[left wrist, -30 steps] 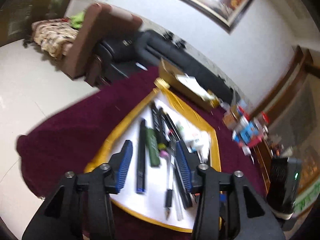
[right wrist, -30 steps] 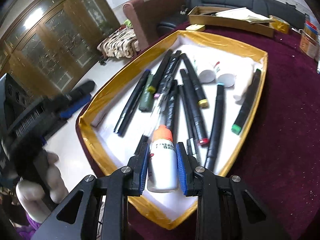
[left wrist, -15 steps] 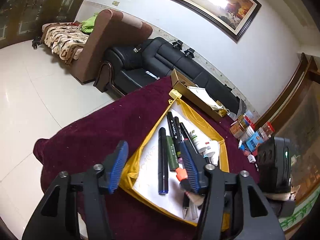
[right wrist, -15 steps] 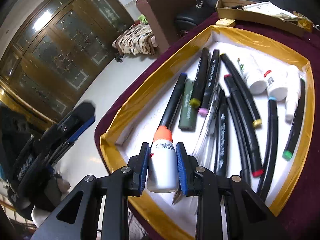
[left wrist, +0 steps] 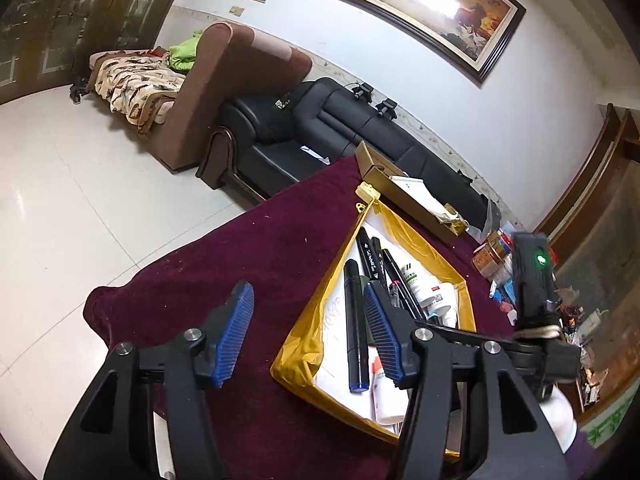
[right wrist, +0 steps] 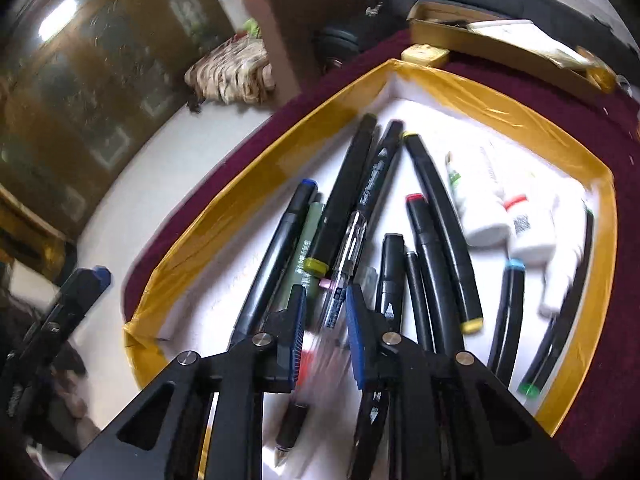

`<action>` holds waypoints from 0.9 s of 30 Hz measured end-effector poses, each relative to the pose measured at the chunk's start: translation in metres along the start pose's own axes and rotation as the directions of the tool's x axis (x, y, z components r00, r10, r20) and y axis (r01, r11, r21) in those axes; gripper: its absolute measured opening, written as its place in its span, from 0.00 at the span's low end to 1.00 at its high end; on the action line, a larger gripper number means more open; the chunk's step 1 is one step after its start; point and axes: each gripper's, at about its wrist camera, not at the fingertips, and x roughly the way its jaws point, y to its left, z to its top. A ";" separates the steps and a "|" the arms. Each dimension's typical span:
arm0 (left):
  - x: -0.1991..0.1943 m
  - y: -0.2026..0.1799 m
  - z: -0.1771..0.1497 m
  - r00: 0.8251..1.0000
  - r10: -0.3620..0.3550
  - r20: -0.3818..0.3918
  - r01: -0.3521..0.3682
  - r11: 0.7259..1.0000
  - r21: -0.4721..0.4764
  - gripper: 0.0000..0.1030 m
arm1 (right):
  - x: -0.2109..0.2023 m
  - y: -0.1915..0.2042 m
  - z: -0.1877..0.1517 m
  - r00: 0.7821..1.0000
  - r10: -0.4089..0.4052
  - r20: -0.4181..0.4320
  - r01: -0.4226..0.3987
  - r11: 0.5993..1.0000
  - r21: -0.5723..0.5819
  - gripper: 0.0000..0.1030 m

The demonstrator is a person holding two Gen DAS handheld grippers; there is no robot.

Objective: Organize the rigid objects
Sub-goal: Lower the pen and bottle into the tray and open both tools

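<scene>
- The left gripper (left wrist: 306, 292) is open about halfway and holds nothing. Its jaws have just been opening. Between them only the maroon cloth (left wrist: 240, 260) and the near corner of the tray (right wrist: 256, 168) can be seen.
- The right gripper (right wrist: 326, 292) hangs low over the gold-rimmed tray with a narrow gap, and its jaws have just been closing. Its view is smeared by motion. Between and below the pads there is only a white streak and an orange-red patch.
- I cannot tell if the pads press on something or only stand above it.
- The white bottle (left wrist: 386, 396) lies on its side at the near end of the tray in the left wrist view. Its orange cap end is mostly covered by the right finger of the left gripper, and its bottom end is also cut off by this finger.
- In the same view the right gripper shows only its black body with a green light. Its fingertips are hidden behind the left gripper, so the contact with the bottle is not visible there.
- Black markers lie along the tray, and the blue-capped marker (left wrist: 356, 332) is the nearest to the left rim.
- Two more white bottles (right wrist: 484, 208) lie at the far right side – their labels are too blurred to read.
- A pen (right wrist: 292, 424) goes under the right gripper, half covered by its frame.
</scene>
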 end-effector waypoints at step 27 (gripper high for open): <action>0.009 -0.032 -0.012 0.999 0.024 -0.030 -0.020 0.990 0.137 0.59 | 0.012 -0.032 0.057 0.997 -0.072 -0.013 0.072 0.995 0.073 0.13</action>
